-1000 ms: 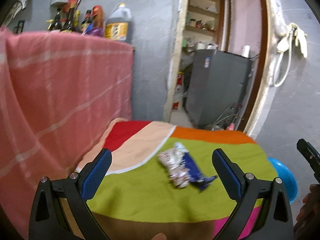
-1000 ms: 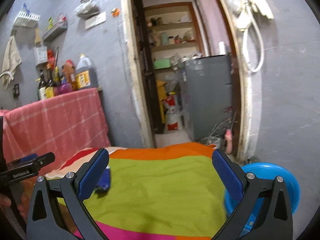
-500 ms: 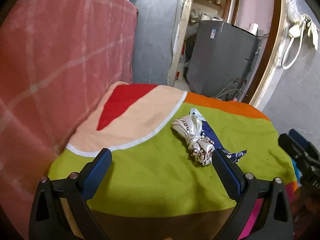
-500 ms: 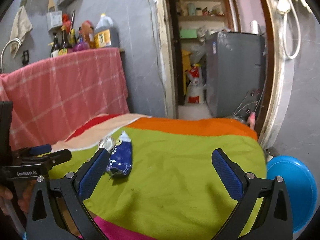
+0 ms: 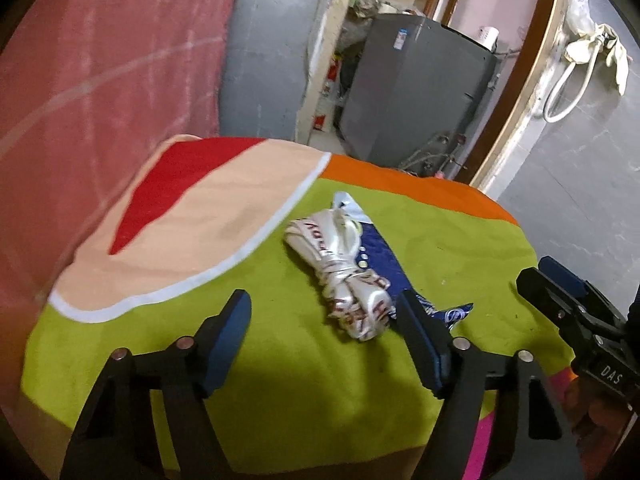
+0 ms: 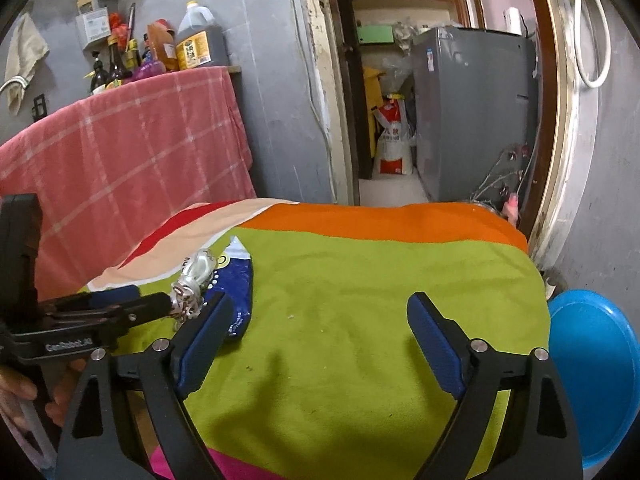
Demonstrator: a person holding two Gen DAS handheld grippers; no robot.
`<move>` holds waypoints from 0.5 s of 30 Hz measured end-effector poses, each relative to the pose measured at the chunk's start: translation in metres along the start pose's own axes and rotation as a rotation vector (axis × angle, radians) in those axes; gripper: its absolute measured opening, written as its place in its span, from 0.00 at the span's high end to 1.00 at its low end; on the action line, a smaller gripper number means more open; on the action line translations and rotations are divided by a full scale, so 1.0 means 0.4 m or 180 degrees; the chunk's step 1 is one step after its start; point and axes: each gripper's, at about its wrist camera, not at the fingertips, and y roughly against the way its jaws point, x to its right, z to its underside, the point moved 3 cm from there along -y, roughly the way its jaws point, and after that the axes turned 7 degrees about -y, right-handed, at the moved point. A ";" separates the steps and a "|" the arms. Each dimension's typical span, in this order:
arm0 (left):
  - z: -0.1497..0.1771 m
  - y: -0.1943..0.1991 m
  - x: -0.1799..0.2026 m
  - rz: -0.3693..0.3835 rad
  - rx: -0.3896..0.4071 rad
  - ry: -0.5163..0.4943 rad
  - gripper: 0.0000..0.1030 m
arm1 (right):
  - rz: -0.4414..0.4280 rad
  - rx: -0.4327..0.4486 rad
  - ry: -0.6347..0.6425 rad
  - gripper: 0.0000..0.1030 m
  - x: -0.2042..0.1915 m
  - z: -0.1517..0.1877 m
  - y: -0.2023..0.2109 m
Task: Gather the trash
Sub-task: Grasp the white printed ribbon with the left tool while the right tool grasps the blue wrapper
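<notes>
- We see the crumpled white wrapper (image 5: 344, 276) lying on the blue wrapper (image 5: 384, 264), on the counter's green cloth (image 5: 280, 380).
- Our left gripper (image 5: 326, 326) is closing, nothing pressed yet.
- Our right gripper (image 6: 320, 328) is closing over bare cloth.

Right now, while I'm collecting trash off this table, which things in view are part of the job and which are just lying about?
Part of the job:
- white crumpled wrapper
- blue wrapper under it
- left gripper, jaws closing, nothing pressed between them yet
- right gripper, jaws closing on nothing

Just lying about:
- pink checked cloth
- bottles behind it
- grey appliance
- blue basin
- striped tablecloth
</notes>
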 end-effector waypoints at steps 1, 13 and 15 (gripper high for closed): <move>-0.002 -0.007 0.004 0.0022 -0.0021 -0.0013 0.37 | -0.0010 -0.0011 -0.0011 0.14 0.002 0.000 -0.001; 0.000 -0.040 -0.014 0.0135 -0.0138 0.0137 0.81 | -0.0065 -0.0232 -0.0021 0.14 -0.003 0.001 -0.037; 0.001 -0.033 -0.022 0.0108 -0.0123 0.0176 0.84 | -0.0099 -0.0300 -0.0004 0.14 -0.010 0.001 -0.050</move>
